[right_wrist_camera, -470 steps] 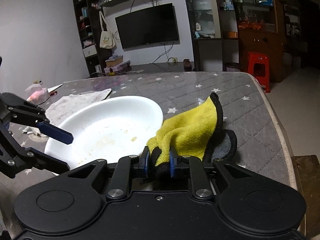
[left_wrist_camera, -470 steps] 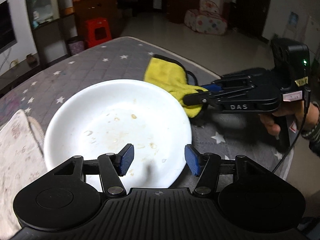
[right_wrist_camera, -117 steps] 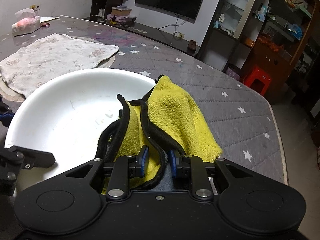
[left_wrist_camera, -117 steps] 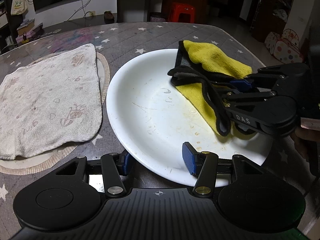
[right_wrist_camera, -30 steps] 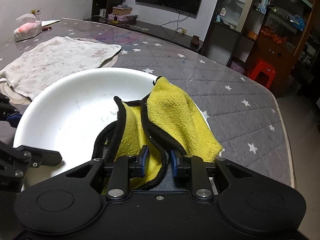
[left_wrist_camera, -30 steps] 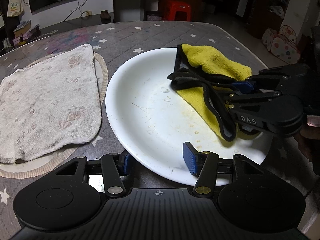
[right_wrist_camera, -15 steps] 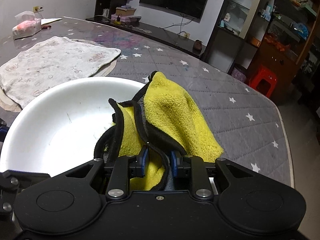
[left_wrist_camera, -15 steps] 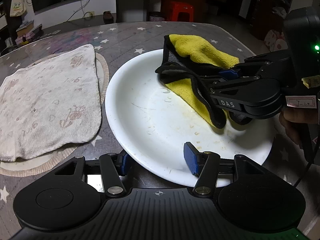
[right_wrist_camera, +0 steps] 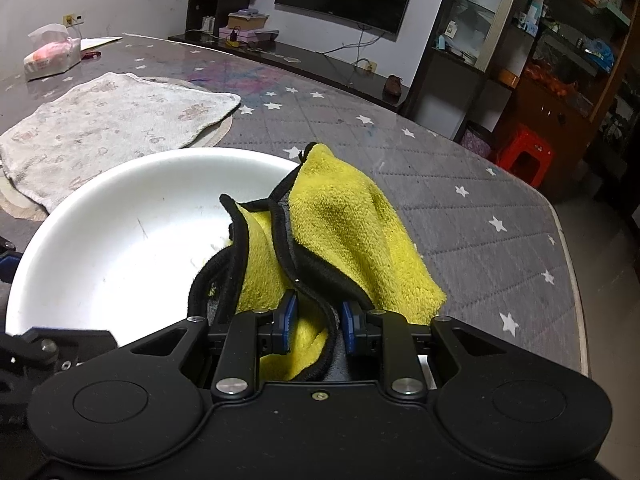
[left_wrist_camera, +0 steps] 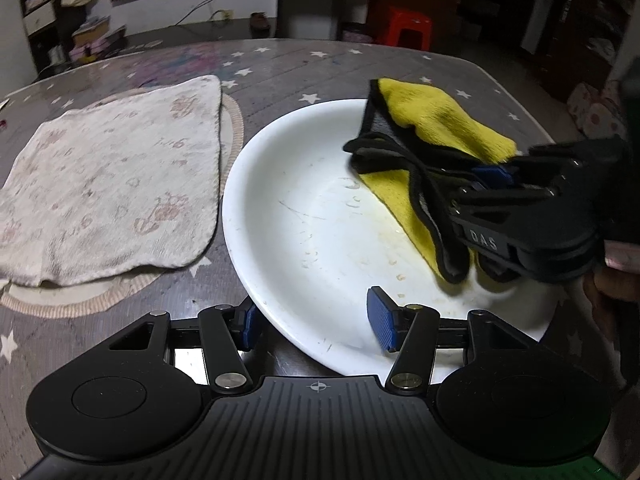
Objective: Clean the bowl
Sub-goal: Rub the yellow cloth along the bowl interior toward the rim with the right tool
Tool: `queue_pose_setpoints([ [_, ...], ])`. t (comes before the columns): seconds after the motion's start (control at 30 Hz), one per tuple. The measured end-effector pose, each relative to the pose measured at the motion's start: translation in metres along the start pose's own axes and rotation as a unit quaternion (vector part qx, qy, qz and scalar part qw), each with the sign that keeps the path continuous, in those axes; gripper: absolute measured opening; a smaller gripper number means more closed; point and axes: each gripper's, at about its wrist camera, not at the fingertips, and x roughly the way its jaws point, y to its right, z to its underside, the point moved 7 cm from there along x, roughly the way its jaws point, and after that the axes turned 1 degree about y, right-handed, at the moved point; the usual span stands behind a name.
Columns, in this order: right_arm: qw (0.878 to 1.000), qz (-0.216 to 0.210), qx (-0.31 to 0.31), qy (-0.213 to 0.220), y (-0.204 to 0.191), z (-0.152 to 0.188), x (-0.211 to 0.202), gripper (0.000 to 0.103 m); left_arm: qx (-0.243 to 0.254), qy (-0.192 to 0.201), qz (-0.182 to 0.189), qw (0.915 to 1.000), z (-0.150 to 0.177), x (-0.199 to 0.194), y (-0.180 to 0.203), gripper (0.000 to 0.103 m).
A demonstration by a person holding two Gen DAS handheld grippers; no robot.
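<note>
A wide white bowl (left_wrist_camera: 312,208) sits on the grey star-patterned table, with faint smears and drops inside. My left gripper (left_wrist_camera: 312,326) straddles its near rim, one pad outside and one inside, jaws wide and not pinching. My right gripper (right_wrist_camera: 316,320) is shut on a yellow cloth with black edging (right_wrist_camera: 340,216), which lies in the right side of the bowl (right_wrist_camera: 120,232) and over its rim. In the left wrist view the right gripper (left_wrist_camera: 476,184) comes in from the right with the cloth (left_wrist_camera: 432,128).
A pale patterned towel (left_wrist_camera: 100,176) lies on a round mat left of the bowl; it also shows in the right wrist view (right_wrist_camera: 104,128). A tissue pack (right_wrist_camera: 50,52) stands far left. The table edge (right_wrist_camera: 568,264) runs close on the right, with a red stool (right_wrist_camera: 526,156) beyond.
The right gripper with the cloth has slid back to the right side of the bowl after reaching further in half a second ago. The left gripper has stayed at the rim.
</note>
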Motion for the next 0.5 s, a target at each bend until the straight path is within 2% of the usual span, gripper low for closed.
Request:
queue_pose_setpoints([
  [0.27,1.000,-0.002,-0.001,-0.001,-0.002,0.008,-0.009,0.025,-0.035,-0.011,0.000,0.9993,0.003,-0.004,-0.001,0.054],
  [0.5,1.000,-0.006,-0.004,-0.003,-0.006,0.013,-0.016,0.025,-0.053,-0.008,-0.009,0.9985,0.003,-0.006,-0.003,0.040],
])
